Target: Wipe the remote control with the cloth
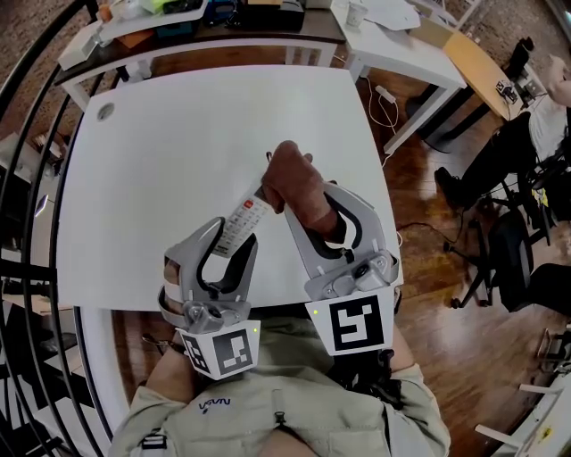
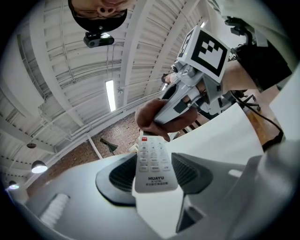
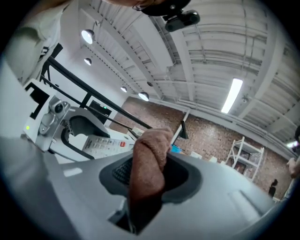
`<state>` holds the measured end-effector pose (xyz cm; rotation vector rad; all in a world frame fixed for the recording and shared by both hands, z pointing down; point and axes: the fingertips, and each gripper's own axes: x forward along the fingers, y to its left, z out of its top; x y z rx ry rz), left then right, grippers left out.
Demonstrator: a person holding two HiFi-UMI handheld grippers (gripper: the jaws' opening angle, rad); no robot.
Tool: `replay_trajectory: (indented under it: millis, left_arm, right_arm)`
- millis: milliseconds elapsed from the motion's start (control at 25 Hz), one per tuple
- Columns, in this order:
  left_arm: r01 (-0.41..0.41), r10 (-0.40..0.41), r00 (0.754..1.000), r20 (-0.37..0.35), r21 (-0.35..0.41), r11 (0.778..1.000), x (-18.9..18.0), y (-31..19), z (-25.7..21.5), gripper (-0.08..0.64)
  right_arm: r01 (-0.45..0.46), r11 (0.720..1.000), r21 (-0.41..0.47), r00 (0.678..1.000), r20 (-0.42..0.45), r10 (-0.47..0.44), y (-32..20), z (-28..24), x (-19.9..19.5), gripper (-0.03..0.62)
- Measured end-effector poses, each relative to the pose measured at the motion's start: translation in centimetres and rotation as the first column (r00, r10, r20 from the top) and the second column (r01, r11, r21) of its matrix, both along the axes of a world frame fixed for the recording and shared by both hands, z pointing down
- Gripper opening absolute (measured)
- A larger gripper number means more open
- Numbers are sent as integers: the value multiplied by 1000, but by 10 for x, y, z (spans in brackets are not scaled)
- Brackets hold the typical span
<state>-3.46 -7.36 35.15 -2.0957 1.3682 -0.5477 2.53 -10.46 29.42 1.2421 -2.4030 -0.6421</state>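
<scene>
A white remote control (image 1: 241, 223) with a red button is held between the jaws of my left gripper (image 1: 227, 245), above the white table (image 1: 178, 161). In the left gripper view the remote (image 2: 153, 164) points away, its far end next to the brown cloth (image 2: 159, 119). My right gripper (image 1: 312, 210) is shut on that brown cloth (image 1: 294, 183), which is bunched up at the remote's far tip. In the right gripper view the cloth (image 3: 147, 164) fills the gap between the jaws and the remote (image 3: 105, 145) lies to its left.
A desk with clutter (image 1: 178, 18) stands beyond the table. Another white table (image 1: 393, 36) is at the upper right, with a cable (image 1: 384, 103) hanging from it. A seated person (image 1: 535, 134) and office chairs (image 1: 508, 259) are at the right. A black railing (image 1: 36, 223) runs along the left.
</scene>
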Motion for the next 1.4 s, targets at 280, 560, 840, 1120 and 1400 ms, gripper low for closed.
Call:
replay_trajectory:
  millis: [280,560,840,1120,1400]
  left_arm:
    - [2,-2,1000,18,9,1000,3,0,0,242]
    - [13,-13,1000,-11,3,1000,-4,-4,-2,242]
    - [36,-36,999,2,13,999,-14,-6,-2,242]
    - [-61,54,990,-129,-55,997,-14,-7,-15,242]
    - [-112,76,959,-273,-117,987,-22,-8,-19,242]
  right_arm:
    - [112,994,-6,990,-82,-112,11,6,-29,129]
    - [298,952,-66,939,-157,-305,43,25,-62,129]
    - [426,891,-155,868,-207,-451,67,45,-81,129]
    - [389,916,-96,910,-116,-398,57,24,-67,129]
    - [152,988,7,987,56,-152,18,-8,-19,130]
